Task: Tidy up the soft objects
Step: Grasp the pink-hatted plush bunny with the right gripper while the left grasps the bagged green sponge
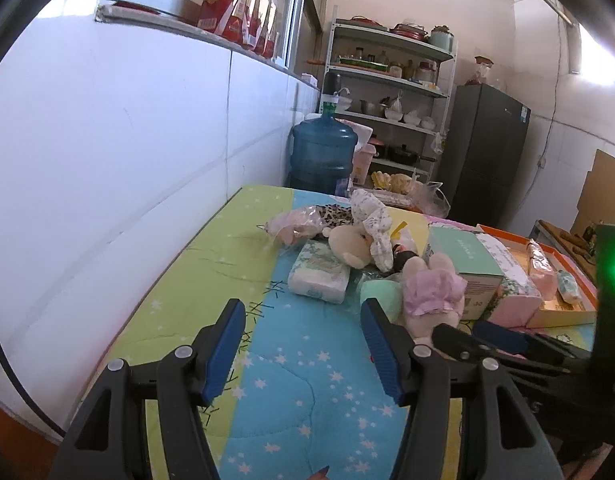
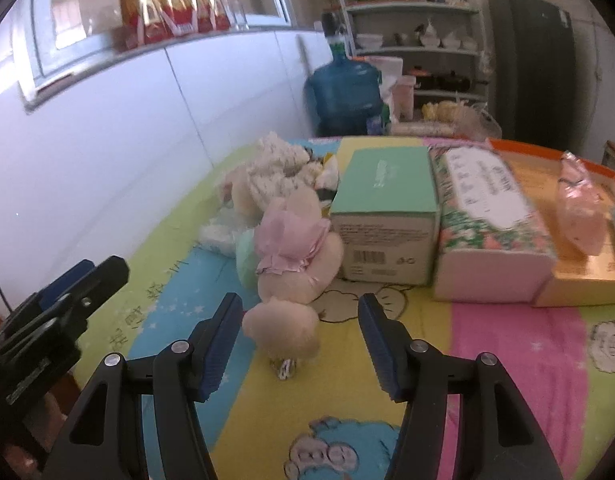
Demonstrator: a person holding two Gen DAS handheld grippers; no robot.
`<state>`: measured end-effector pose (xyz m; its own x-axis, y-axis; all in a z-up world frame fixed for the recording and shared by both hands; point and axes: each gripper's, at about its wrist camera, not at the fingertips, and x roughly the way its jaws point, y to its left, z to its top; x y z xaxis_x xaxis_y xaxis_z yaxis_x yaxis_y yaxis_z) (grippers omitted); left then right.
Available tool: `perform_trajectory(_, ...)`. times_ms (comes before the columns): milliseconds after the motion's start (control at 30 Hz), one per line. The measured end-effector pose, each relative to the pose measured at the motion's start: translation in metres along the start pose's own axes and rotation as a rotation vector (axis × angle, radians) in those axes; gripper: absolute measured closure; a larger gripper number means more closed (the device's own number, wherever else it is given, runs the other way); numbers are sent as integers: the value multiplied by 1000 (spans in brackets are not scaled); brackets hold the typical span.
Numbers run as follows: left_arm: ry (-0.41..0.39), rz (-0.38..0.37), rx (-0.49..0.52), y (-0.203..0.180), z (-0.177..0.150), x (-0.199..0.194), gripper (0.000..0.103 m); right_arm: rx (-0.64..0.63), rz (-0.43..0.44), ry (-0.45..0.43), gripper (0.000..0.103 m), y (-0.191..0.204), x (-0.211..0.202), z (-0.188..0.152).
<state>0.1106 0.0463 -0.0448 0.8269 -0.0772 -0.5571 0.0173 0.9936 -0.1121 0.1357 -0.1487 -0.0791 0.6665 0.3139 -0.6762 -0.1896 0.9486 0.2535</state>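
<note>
You can't read the print on the green box (image 2: 383, 216); it's blurred. The pink-dressed plush toy (image 2: 295, 248) hides the pale green pack (image 2: 245, 258) behind it, and the orange tray (image 2: 587, 280) runs off the right edge.

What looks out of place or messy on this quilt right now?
The soft things are heaped, not sorted. A plush toy in a pink dress lies tipped over against the green box, and a second plush sprawls under a white floral cloth beside a folded diaper. Nothing looks spilled or damaged.
</note>
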Motion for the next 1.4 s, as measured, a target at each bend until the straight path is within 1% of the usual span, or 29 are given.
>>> perform_trajectory(233, 26, -8, 12, 1, 5, 16, 43, 10, 6, 50, 41, 3, 26, 3)
perform_trajectory(267, 29, -12, 15, 0, 6, 17, 43, 7, 8, 52, 44, 3, 27, 3)
perform_trajectory(300, 32, -16, 18, -1, 6, 19, 43, 3, 13, 52, 63, 3, 28, 2)
perform_trajectory(333, 40, -26, 23, -2, 6, 22, 43, 0, 30, 55, 68, 3, 28, 1)
perform_trajectory(400, 55, -45, 32, -6, 7, 27, 43, -7, 41, 45, 69, 1, 24, 0)
perform_trajectory(467, 66, -69, 42, -11, 7, 31, 43, -7, 50, 12, 69, -2, 10, -3)
perform_trajectory(633, 100, -118, 84, -34, 7, 46, 43, 33, 58, -111, 69, -21, -44, -8)
perform_trajectory(733, 139, -143, 114, -52, 7, 61, 43, 40, 40, -142, 69, -31, -61, -7)
perform_trajectory(833, 166, -119, 130, -64, 6, 78, 43, 55, 31, -144, 68, -42, -65, -8)
perform_trajectory(1033, 221, -93, 128, -69, 4, 99, 44, 79, 44, -129, 68, -57, -66, -10)
perform_trajectory(1067, 230, -94, 129, -70, 4, 101, 48, 79, 48, -129, 68, -58, -66, -10)
perform_trajectory(1100, 241, -97, 126, -71, 3, 104, 57, 80, 52, -129, 68, -59, -66, -11)
perform_trajectory(1133, 250, -100, 121, -70, 3, 106, 62, 80, 50, -129, 68, -59, -64, -11)
perform_trajectory(1167, 256, -104, 115, -70, 4, 108, 65, 80, 54, -126, 68, -60, -64, -11)
perform_trajectory(1400, 242, -106, 108, -65, 6, 105, 67, 84, 66, -115, 68, -58, -56, -9)
